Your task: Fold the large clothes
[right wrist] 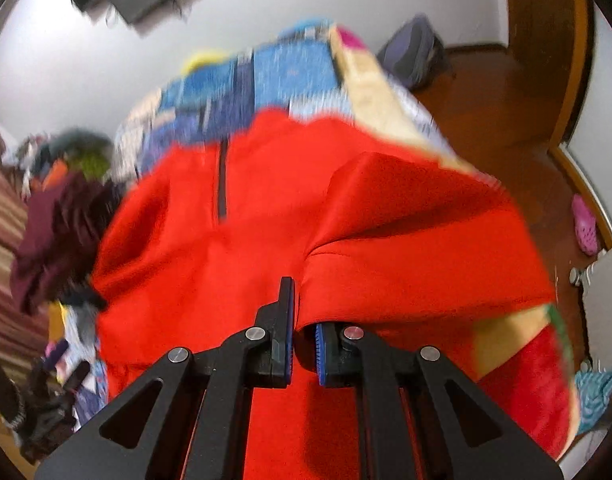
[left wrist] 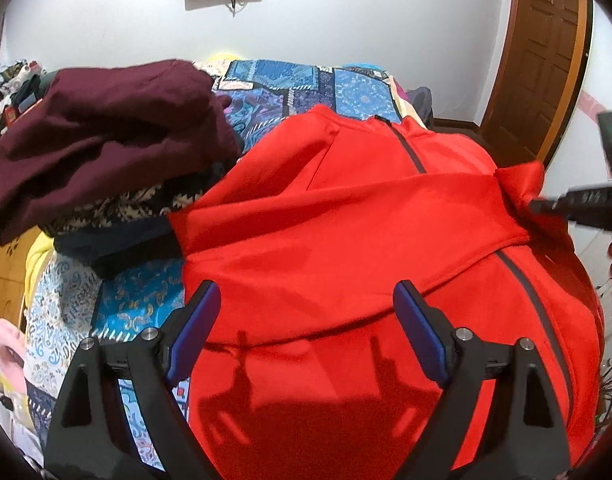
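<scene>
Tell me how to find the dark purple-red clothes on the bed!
Start at the bed with the blue patterned cover. The big red jacket lies across it, and left of that sits a heap. On top is the maroon garment: dark, plain and crumpled, unlike the zigzag-patterned knit beneath.

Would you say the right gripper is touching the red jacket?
Touching. In the right wrist view, the right gripper has red jacket fabric pinched between its nearly closed blue pads.
</scene>
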The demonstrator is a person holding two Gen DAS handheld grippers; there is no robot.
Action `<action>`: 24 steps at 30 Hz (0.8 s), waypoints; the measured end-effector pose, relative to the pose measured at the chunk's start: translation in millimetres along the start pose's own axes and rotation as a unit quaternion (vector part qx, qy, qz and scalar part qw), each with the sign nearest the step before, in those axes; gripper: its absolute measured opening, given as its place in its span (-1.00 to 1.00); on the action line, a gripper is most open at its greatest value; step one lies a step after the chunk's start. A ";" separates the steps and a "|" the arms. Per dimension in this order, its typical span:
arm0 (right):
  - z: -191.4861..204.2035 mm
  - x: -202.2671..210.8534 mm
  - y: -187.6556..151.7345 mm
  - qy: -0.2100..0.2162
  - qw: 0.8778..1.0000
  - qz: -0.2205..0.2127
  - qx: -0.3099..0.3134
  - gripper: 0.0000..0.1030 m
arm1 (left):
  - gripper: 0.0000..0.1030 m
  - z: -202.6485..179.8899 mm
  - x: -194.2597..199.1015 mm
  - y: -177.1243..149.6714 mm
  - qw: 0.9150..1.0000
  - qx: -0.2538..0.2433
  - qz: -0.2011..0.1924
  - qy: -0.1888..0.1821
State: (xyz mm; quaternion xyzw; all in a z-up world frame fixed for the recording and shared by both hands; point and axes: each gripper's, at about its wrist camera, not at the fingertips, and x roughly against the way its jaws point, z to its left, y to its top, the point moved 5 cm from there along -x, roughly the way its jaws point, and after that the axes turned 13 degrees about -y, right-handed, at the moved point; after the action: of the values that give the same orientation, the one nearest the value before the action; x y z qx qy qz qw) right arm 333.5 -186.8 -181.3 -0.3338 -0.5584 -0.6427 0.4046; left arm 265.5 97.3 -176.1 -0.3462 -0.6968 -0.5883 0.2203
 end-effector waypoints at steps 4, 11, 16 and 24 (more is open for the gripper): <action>6.5 -15.3 -19.8 -0.016 0.999 0.032 0.017 -0.78 | 0.71 2.2 -0.7 -4.4 1.000 0.009 0.004 -0.001; -4.7 10.3 -25.8 0.020 0.998 0.054 0.018 -0.35 | 0.71 -5.4 -5.5 -0.3 1.000 0.007 0.006 -0.004; -20.5 36.4 -17.8 0.027 1.000 0.005 0.003 -0.27 | 0.71 -13.7 -8.6 4.3 1.000 0.003 0.002 -0.005; -95.7 41.0 0.9 0.019 0.989 -0.036 -0.144 0.02 | 0.71 -28.4 -16.7 15.0 1.000 -0.006 0.000 -0.006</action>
State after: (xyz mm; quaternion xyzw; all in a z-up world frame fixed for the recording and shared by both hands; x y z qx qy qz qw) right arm 318.0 -287.4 -159.4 -0.3560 -0.4645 -0.7366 0.3391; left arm 284.9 66.9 -172.1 -0.3512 -0.6945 -0.5905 0.2137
